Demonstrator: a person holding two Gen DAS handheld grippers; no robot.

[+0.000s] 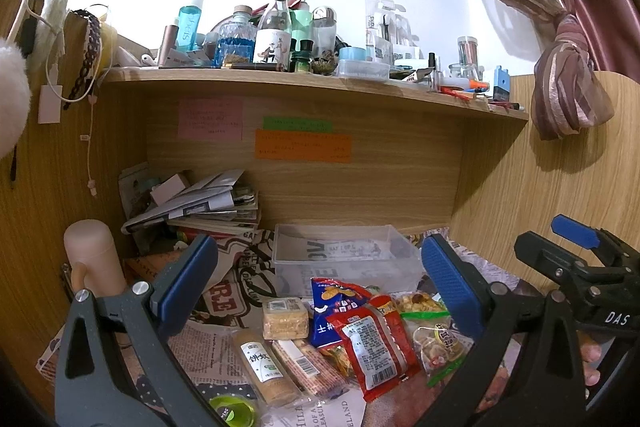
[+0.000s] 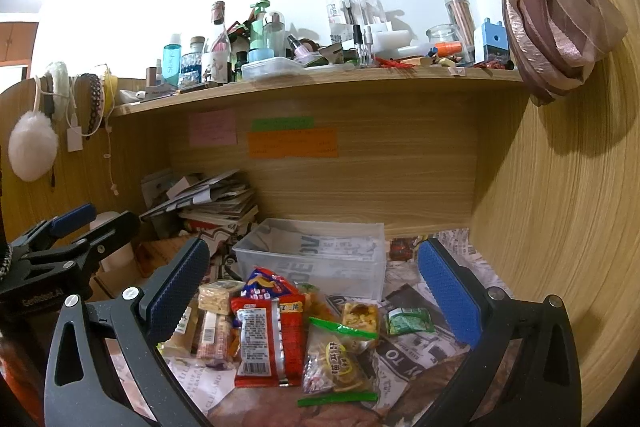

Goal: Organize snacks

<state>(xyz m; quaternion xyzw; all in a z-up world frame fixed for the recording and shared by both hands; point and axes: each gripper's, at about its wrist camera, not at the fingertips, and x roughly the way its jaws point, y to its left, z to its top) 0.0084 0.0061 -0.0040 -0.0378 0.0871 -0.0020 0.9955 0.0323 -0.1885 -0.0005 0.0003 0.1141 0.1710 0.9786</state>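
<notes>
Both tongs [image 1: 316, 291] [image 2: 314, 291] agape above snacks [image 2: 266, 339]

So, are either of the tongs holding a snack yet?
No. Left tongs and right tongs are both open and empty above the snack pile.

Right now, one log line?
left gripper: open | right gripper: open | snacks: piled before bin | bin: no snacks inside
</notes>
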